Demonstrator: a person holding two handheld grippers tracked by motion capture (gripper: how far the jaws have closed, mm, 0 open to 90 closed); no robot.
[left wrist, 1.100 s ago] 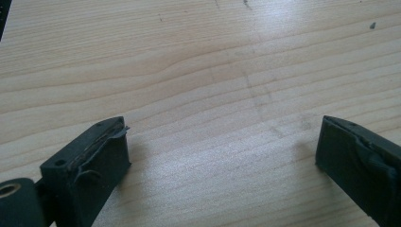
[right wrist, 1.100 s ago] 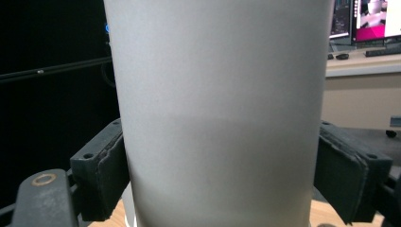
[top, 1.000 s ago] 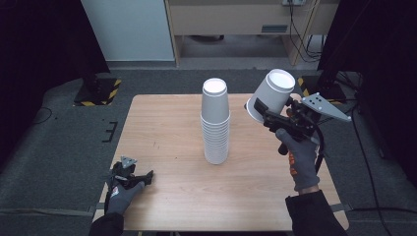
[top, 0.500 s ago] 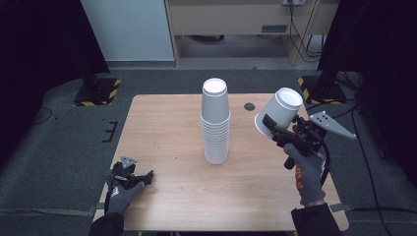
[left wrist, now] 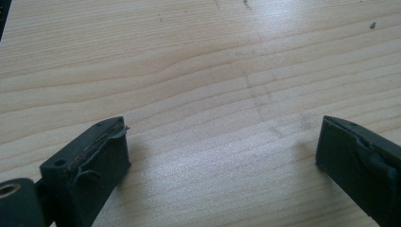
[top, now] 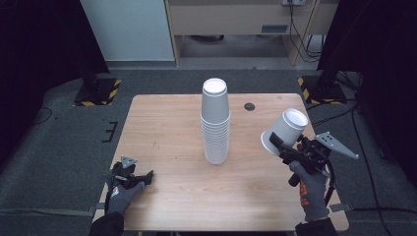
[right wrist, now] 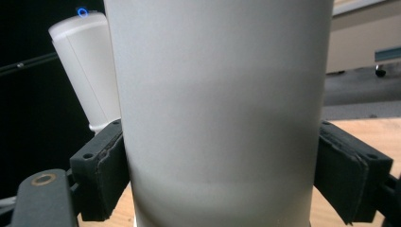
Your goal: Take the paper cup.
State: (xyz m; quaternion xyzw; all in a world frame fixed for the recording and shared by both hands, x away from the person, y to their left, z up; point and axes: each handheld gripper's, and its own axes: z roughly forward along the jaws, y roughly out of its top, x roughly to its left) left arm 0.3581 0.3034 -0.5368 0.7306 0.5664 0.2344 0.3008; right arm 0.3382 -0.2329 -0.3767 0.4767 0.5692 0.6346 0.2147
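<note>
Right gripper (top: 276,142) was clamped on 1 white paper cup (top: 286,130), its 2 black jaws pressed against opposite sides of the cup wall, as the right gripper view showed close up with the cup (right wrist: 222,109) between the pads. That cup was held above the right part of the wooden table (top: 167,128), tilted, with its closed base turned up and away and its mouth down toward the gripper. A gloved hand (top: 311,189) held the tool. Near the middle of the table stood a tall stack of white cups (top: 215,123), upside down, well apart from the held cup; it also showed behind the cup in the right gripper view (right wrist: 87,66).

At the near left edge of the table the left gripper (top: 132,178) lay low over the wood, its jaws spread wide with bare tabletop (left wrist: 208,80) between them.
</note>
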